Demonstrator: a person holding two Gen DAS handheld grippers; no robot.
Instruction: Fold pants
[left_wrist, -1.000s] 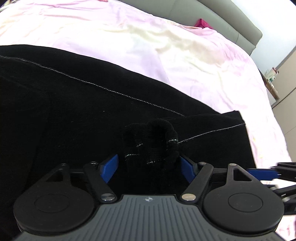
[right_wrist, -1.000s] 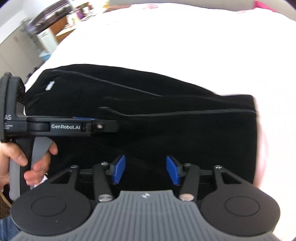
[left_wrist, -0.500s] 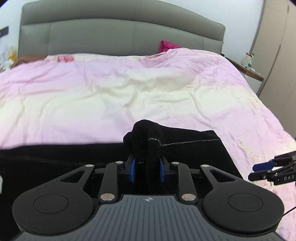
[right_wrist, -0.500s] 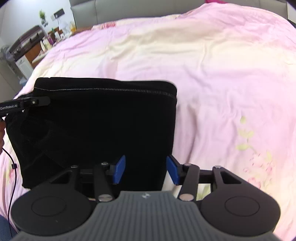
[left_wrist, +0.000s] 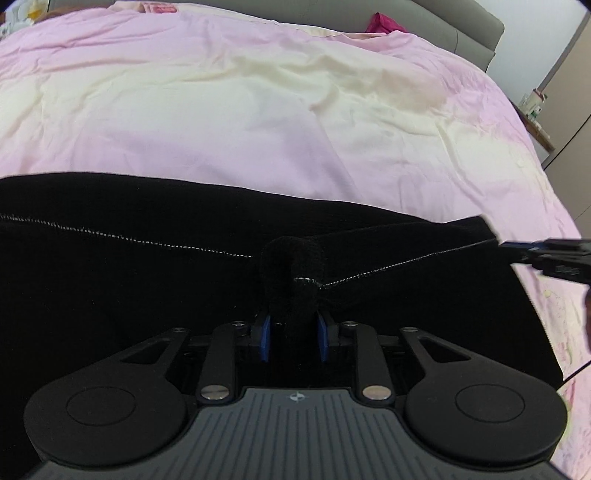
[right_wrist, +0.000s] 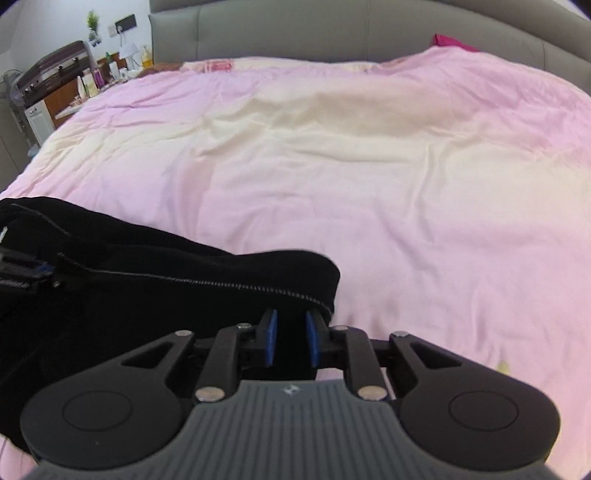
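Black pants (left_wrist: 147, 280) with pale stitched seams lie across the near part of a pink bed. My left gripper (left_wrist: 293, 338) is shut on a bunched fold of the pants, which rises between its blue pads. My right gripper (right_wrist: 290, 341) is shut on the right edge of the pants (right_wrist: 166, 295), black cloth filling the gap between its pads. The right gripper's tip (left_wrist: 546, 251) shows at the right edge of the left wrist view, at the pants' corner. The left gripper (right_wrist: 22, 273) shows at the left edge of the right wrist view.
The pink and cream duvet (right_wrist: 332, 166) stretches far ahead to a grey padded headboard (right_wrist: 332, 26). A magenta cloth (left_wrist: 384, 24) lies by the headboard. A cluttered cabinet (right_wrist: 59, 85) stands left of the bed, a nightstand (left_wrist: 535, 110) right.
The right gripper went from open over the pants to shut on their right edge. The left gripper closed on the bunched fold and holds it; both views tilted up then partly back down.
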